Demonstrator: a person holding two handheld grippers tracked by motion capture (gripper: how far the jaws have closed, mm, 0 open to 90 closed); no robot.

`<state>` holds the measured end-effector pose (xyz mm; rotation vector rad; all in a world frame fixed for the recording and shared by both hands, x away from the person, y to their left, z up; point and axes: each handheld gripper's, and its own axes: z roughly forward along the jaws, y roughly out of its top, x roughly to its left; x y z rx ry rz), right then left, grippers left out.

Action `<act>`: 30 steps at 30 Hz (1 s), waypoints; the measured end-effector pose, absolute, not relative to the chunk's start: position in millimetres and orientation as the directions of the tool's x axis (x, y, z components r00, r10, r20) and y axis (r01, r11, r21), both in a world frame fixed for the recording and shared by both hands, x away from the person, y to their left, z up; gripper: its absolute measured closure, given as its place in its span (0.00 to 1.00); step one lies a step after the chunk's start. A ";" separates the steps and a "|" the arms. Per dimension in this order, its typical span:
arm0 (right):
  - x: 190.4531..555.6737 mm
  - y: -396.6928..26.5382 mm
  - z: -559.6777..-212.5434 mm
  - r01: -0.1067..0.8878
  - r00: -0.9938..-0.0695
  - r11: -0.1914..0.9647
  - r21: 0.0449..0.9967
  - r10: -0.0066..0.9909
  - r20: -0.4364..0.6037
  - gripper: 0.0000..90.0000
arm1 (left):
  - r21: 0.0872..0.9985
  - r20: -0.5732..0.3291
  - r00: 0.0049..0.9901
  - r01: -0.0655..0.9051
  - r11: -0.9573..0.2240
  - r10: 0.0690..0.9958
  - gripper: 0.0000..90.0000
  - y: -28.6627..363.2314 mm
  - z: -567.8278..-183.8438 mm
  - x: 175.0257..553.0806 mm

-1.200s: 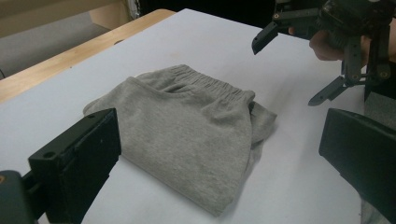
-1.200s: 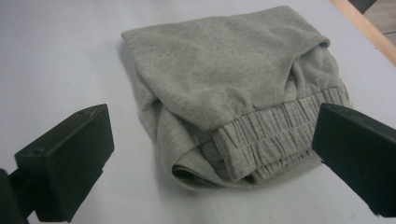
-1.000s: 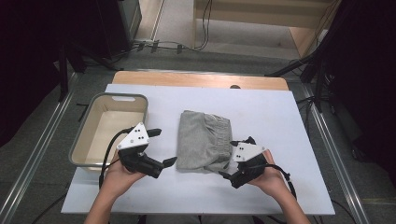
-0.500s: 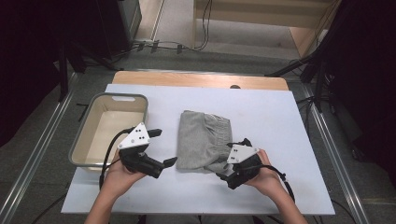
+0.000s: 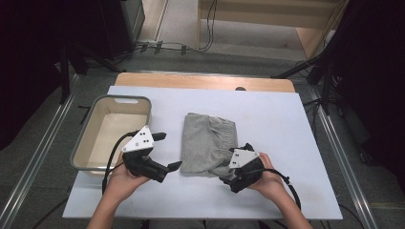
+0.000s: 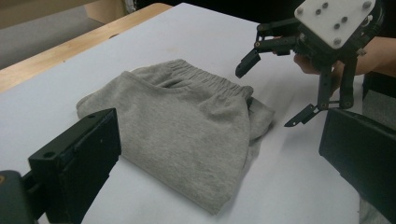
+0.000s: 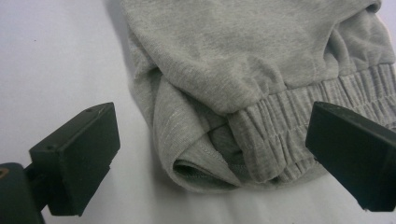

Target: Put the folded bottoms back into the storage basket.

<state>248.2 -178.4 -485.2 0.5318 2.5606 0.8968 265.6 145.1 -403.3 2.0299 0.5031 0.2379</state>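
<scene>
A folded grey garment (image 5: 207, 143) with an elastic waistband lies mid-table. My left gripper (image 5: 167, 150) is open just left of its near left corner, and in the left gripper view the cloth (image 6: 187, 126) sits ahead of the spread jaws of that gripper (image 6: 217, 158). My right gripper (image 5: 230, 164) is open at the near right corner. The right gripper view has the folded corner and waistband (image 7: 243, 60) between the wide jaws of this gripper (image 7: 215, 156), not pinched. The right gripper (image 6: 272, 92) is also seen open across the garment.
An empty beige tub (image 5: 88, 129) stands on the left of the white table (image 5: 267, 119), close behind my left gripper. A wooden strip (image 5: 200, 81) runs along the far edge. Cables and dark stands lie on the floor beyond.
My right gripper has slid a little left, up to the garment's near right corner. The left gripper and the garment have stayed put.
</scene>
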 end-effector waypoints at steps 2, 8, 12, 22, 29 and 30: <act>248.3 -176.3 -487.1 0.217 -0.860 0.737 0.641 0.455 -0.232 0.04 | 0.871 -0.043 0.896 0.250 -0.422 0.443 0.00 144.8 -403.4 265.4; 248.2 -172.6 -491.8 0.211 -0.858 0.752 0.624 0.448 -0.250 0.06 | 0.871 -0.044 0.896 0.251 -0.423 0.441 0.00 144.7 -403.5 265.4; 248.1 -171.3 -494.2 0.200 -0.855 0.762 0.616 0.442 -0.270 0.13 | 0.872 -0.045 0.898 0.250 -0.422 0.439 0.00 144.6 -403.5 265.3; 247.5 -169.6 -496.0 0.182 -0.852 0.773 0.607 0.432 -0.295 0.16 | 0.869 -0.045 0.899 0.251 -0.426 0.437 0.00 143.8 -404.4 265.8; 247.5 -170.4 -498.3 0.182 -0.844 0.780 0.598 0.436 -0.312 0.24 | 0.868 -0.049 0.899 0.254 -0.427 0.436 0.00 144.0 -404.9 266.1; 247.6 -170.3 -498.4 0.179 -0.842 0.783 0.595 0.435 -0.319 0.24 | 0.868 -0.049 0.898 0.254 -0.427 0.437 0.00 144.1 -404.9 266.1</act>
